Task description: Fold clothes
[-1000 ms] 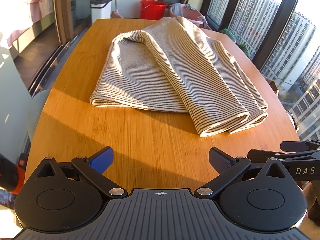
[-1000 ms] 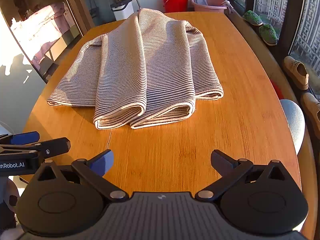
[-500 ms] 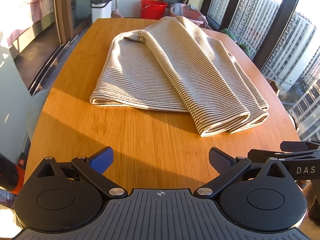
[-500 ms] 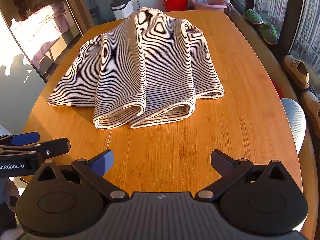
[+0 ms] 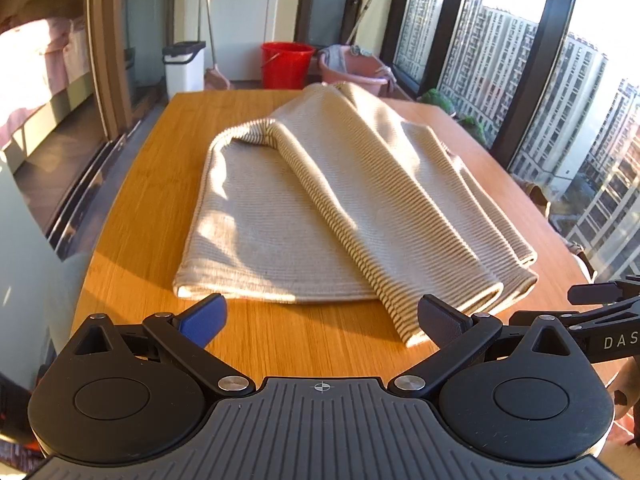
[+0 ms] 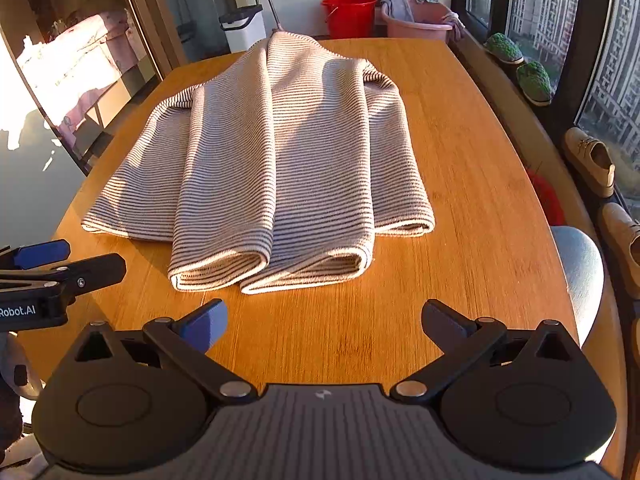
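A beige garment with thin dark stripes (image 5: 340, 200) (image 6: 280, 160) lies on the wooden table (image 5: 280, 340) (image 6: 472, 200), its sides folded over lengthwise into rolled layers. The near folded hems face me. My left gripper (image 5: 322, 318) is open, its fingers spread just short of the garment's near edge, and its right pad (image 5: 440, 322) overlaps the hem corner in view. My right gripper (image 6: 324, 320) is open too, a short way in front of the near hems, holding nothing. Each gripper shows at the edge of the other's view.
Beyond the table's far end stand a red bucket (image 5: 286, 64), a pink basin (image 6: 416, 20) with laundry and a white bin (image 5: 184, 66). Shoes (image 6: 592, 160) line the window sill on the right. A grey chair (image 6: 580, 272) sits at the table's right edge.
Both grippers have moved forward toward the garment, so its near hems now lie much closer to the open fingers. The garment itself has not shifted.
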